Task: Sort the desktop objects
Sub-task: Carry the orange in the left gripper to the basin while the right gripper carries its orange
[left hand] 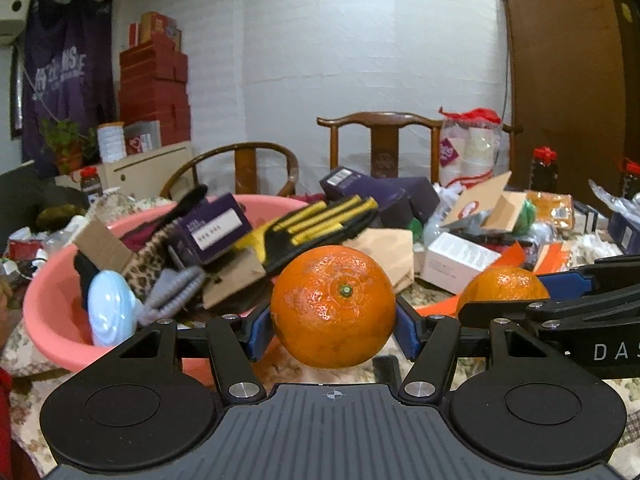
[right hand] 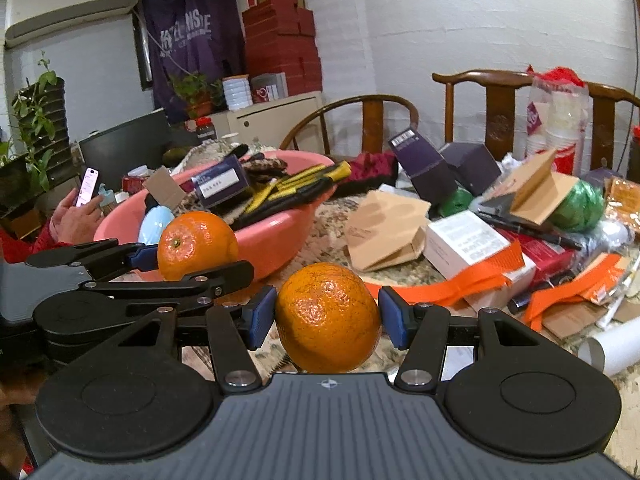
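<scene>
Broadly, the cluttered tabletop (right hand: 332, 216) carries a pink basin (left hand: 48, 320) heaped with gloves and boxes, with cartons and orange straps (right hand: 480, 276) strewn to its right. Nearer the cameras, the left tongs (left hand: 334, 322) are clenched on one orange (left hand: 333, 306), its green stem facing the lens, just in front of the basin's rim. Beside them, the right tongs (right hand: 327, 320) grasp a second orange (right hand: 328, 318), blue pads pressing both its sides, raised clear of the cloth.

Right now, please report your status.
Left gripper shut on orange. Right gripper shut on second orange. Pink basin ahead, already crowded.
</scene>
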### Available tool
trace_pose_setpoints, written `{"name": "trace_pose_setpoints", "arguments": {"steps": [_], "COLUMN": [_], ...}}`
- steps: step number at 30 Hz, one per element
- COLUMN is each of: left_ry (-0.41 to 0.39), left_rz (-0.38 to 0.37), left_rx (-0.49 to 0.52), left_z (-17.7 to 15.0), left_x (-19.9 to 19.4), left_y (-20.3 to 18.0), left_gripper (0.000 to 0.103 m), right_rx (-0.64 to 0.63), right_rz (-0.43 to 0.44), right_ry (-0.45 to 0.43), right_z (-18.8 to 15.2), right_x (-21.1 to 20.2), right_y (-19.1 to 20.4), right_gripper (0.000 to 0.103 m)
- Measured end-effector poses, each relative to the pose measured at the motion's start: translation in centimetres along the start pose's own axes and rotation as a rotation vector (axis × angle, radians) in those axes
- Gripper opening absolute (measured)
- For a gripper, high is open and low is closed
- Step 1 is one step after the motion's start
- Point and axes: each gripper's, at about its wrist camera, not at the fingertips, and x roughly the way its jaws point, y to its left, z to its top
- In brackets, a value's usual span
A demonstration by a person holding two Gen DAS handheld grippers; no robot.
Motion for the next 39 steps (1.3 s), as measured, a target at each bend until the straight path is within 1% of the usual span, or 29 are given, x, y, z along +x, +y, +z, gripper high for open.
{"name": "trace_pose_setpoints", "arguments": {"steps": [5,8,13,16,20,23,26,30,32,33,35,37,39], "left_ry": [-0.027,-0.052,-0.096,-0.113,-0.106,-0.072,-0.017,0.085,0.154,0.171,0.189,0.21,0.217], "left_rz": [0.026,0.05,0.118,0.163,0.21,0.241,0.268,0.299,0.3,0.299,0.307,0.314,0.333], "left_rx": [-0.011,-0.013,-0.016,-0.02,-0.042,-0.064,-0.085,-0.109,-0.101,-0.108,-0.11,-0.093,-0.059], "left_z": [1.9,3.7,6.8,8.1,8.7,8.1,6.7,4.4,3.3,3.0,2.7,2.6,2.4], "left_x": [-0.6,-1.1,-2.0,-2.1,-1.1,0.3,2.1,4.7,6.2,6.7,7.3,8.0,8.3], "left_y": [1.6,3.3,6.8,9.4,12.7,15.1,17.2,19.6,20.4,20.7,21.2,21.2,20.6], "left_gripper": [0.063,0.063,0.063,0.063,0.063,0.063,0.063,0.063,0.063,0.063,0.063,0.063,0.069], "right_rx": [-0.012,-0.02,-0.034,-0.047,-0.04,-0.05,-0.06,-0.084,-0.11,-0.123,-0.176,-0.216,-0.25], "right_rz": [0.023,0.043,0.09,0.122,0.164,0.173,0.179,0.175,0.15,0.139,0.131,0.119,0.11], "right_ry": [-0.023,-0.046,-0.091,-0.11,-0.092,-0.061,-0.017,0.041,0.061,0.063,0.032,0.033,0.033], "right_z": [2.0,4.0,7.9,10.0,11.8,12.2,11.6,10.0,9.1,8.7,8.0,7.7,7.3], "right_x": [0.1,0.5,1.6,2.8,5.8,8.5,11.2,14.5,16.1,16.6,16.6,16.6,16.6], "right_y": [1.2,2.3,5.2,7.2,9.6,11.3,13.1,15.0,15.6,16.0,16.6,17.1,17.4], "right_gripper": [0.061,0.061,0.061,0.061,0.061,0.061,0.061,0.061,0.061,0.061,0.061,0.061,0.061]}}
